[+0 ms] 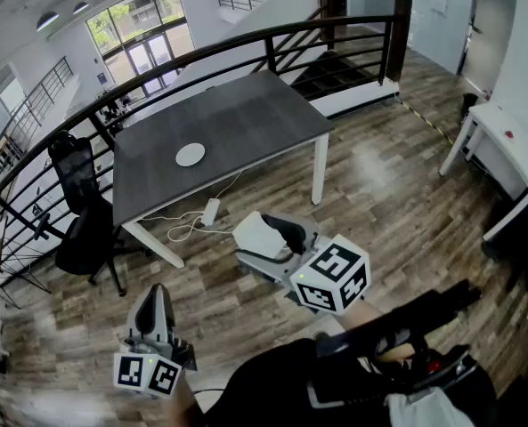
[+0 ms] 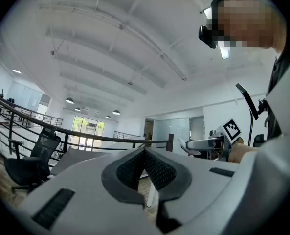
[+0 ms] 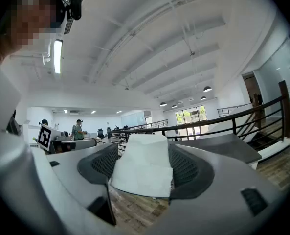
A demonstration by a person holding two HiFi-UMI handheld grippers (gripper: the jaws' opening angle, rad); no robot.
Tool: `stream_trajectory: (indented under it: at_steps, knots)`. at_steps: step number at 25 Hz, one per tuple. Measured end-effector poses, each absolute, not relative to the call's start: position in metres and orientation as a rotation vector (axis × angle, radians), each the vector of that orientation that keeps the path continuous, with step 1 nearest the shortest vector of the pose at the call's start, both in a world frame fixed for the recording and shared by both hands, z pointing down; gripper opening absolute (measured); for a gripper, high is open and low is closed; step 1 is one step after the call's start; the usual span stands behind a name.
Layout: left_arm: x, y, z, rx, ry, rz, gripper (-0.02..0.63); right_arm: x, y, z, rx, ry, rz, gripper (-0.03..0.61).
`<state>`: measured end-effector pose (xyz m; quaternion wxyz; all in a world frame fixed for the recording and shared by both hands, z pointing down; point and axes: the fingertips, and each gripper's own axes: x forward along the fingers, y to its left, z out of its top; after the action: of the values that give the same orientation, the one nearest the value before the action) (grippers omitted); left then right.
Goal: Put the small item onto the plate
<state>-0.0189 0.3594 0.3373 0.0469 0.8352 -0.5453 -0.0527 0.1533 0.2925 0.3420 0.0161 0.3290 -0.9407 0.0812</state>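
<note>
The dark table (image 1: 246, 118) stands well ahead of the person, and the white plate (image 1: 190, 155) lies on it near its front left edge. Well short of the table, the right gripper (image 1: 272, 238) is clamped on the small white item (image 3: 144, 165), while the left gripper (image 2: 145, 166), further back, has its jaws pressed together on nothing. Judging from this, the grip should stay firm until the item is low over the plate's middle, then ease off.

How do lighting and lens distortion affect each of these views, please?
Head view: fisheye bows the railing into an arc; even daylight, plate sharp. Left gripper view: dark vignetted corners, bright washed-out ceiling. Right gripper view: strip light glares; the close white item looms large.
</note>
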Motion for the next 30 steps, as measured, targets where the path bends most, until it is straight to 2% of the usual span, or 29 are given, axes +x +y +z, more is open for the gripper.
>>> stream_trajectory:
  at_steps: [15, 30]
  knots:
    - [-0.027, 0.374, 0.353, 2.561, -1.624, -0.123, 0.005, 0.146, 0.309, 0.344, 1.095, -2.926, 0.284, 0.334]
    - [-0.061, 0.398, 0.369, 2.663, -1.478, -0.095, 0.005, 0.098, 0.352, 0.341, 1.116, -2.885, 0.244, 0.334]
